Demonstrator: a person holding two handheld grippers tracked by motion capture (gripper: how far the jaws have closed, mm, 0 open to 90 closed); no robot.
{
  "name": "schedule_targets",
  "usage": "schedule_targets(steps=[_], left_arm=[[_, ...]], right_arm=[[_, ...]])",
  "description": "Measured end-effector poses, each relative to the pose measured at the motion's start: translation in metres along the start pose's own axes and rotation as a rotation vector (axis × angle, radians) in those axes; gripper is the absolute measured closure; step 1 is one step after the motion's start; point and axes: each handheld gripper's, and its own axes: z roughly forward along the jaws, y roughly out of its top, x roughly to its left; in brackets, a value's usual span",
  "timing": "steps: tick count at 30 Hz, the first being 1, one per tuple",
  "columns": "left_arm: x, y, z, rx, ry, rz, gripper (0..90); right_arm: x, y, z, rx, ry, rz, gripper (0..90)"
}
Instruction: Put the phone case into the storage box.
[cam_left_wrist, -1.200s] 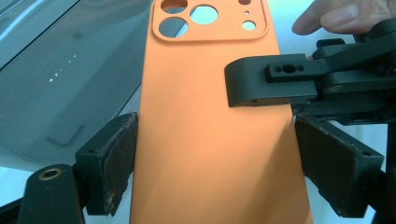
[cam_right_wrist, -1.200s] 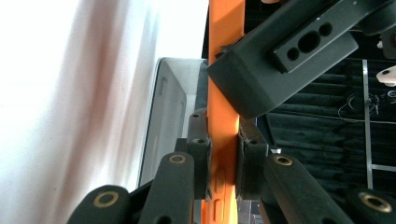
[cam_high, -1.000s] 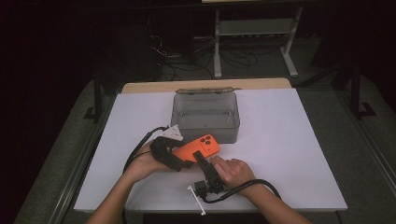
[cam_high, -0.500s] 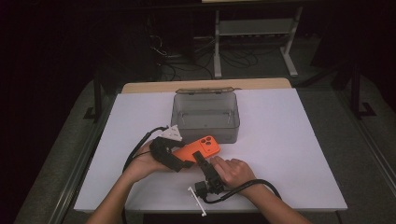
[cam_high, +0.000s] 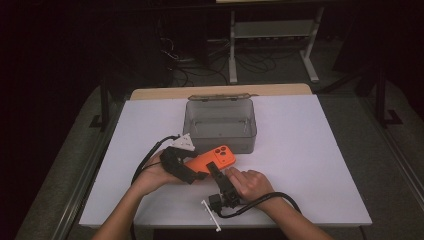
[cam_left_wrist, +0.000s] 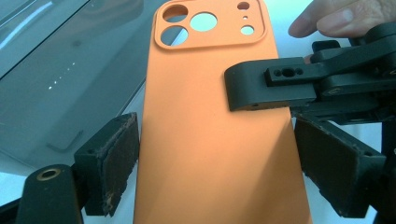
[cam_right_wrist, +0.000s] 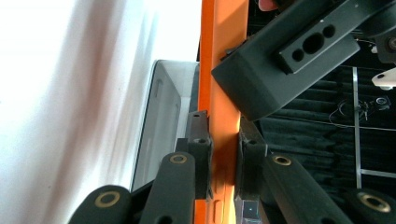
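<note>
Both forearms reach in from the near edge, hands close together. The left gripper (cam_high: 181, 165) is held low and level, its jaws pinching across the width of a phone case (cam_left_wrist: 210, 140). The right gripper (cam_high: 220, 182) clamps the case's thin edge, jaws tight on both faces.

No readable text, label or number anywhere.

Nothing has changed; both hands hold as before
</note>
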Motion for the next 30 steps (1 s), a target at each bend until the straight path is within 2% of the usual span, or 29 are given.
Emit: schedule_targets(steps=[4, 14, 21, 30], left_arm=[[0.0, 0.001, -0.003, -0.022, -0.012, 0.001, 16.2], [0.002, -0.003, -0.016, -0.052, -0.007, -0.015, 16.0], [0.006, -0.013, -0.029, -0.073, 0.015, -0.032, 15.2], [0.009, -0.032, -0.045, -0.108, 0.064, -0.05, 12.6]], right_arm=[[0.001, 0.0, 0.001, -0.002, 0.006, -0.001, 78.7], [0.001, -0.001, 0.001, 0.002, 0.01, 0.0, 78.7], [0.0, -0.004, 0.001, 0.008, 0.008, 0.009, 78.6], [0.0, -0.006, 0.002, 0.018, 0.015, 0.012, 78.7]])
